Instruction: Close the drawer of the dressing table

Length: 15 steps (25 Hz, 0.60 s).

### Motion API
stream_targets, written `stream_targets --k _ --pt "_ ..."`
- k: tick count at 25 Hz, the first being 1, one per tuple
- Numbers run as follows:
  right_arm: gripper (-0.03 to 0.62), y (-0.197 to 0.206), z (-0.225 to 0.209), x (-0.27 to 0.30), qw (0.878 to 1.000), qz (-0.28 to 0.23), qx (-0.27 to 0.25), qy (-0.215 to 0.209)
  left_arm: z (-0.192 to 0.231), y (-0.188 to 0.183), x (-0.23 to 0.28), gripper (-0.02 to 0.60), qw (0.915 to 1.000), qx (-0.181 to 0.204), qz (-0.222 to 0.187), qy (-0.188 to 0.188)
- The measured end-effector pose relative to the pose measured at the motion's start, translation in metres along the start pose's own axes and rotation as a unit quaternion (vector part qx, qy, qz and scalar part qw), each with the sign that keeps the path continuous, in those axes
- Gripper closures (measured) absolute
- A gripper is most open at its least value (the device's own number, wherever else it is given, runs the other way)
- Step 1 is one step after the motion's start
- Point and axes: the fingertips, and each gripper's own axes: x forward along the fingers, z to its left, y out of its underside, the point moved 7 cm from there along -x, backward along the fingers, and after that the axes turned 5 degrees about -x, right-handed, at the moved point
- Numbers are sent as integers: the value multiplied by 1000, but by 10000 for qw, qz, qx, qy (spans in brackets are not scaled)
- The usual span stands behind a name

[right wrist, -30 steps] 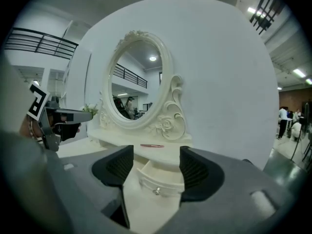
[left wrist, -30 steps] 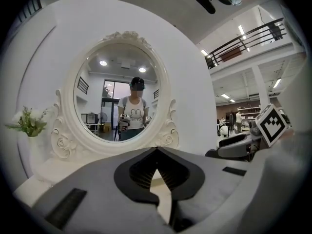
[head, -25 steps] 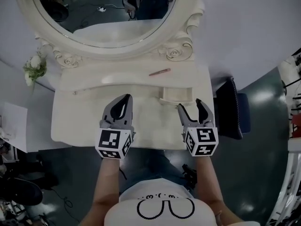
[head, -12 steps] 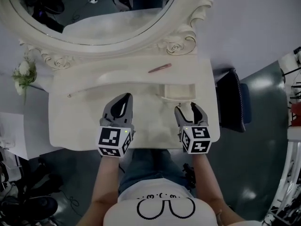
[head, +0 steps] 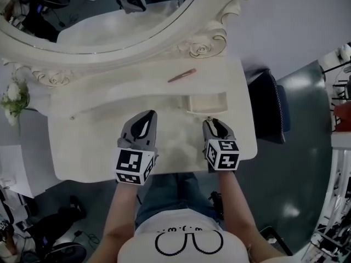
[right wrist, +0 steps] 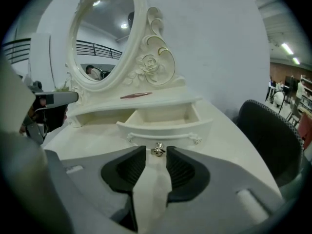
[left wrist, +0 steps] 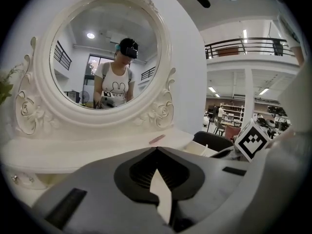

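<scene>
The cream dressing table [head: 88, 147] has a small drawer [head: 205, 102] pulled out under its right shelf. In the right gripper view the drawer [right wrist: 165, 115] is open, and its metal knob [right wrist: 157, 150] sits right at the mouth of my right gripper [right wrist: 156, 156]. The jaws are closing around the knob, and a thin gap still shows on each side. In the head view the right gripper [head: 211, 123] points at the drawer front. My left gripper [head: 148, 115] hovers over the tabletop to the left, its tips [left wrist: 157, 148] together with nothing held.
A big oval mirror [head: 98, 15] with a carved frame stands at the back. A pink hair clip [head: 182, 75] lies on the shelf above the drawer. A dark chair [head: 269, 114] stands to the right of the table and white flowers [head: 12, 95] to the left.
Both grippers have sunk toward the tabletop. The right gripper's jaws have narrowed from wide open and now stand close to the drawer front. The left gripper stays shut.
</scene>
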Motion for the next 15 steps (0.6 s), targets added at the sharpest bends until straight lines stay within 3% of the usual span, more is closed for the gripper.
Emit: stream_targets --k 15 --pt "497 5 0 13 9997 134 143 120 18 3 0 584 9999 -72 37 -124"
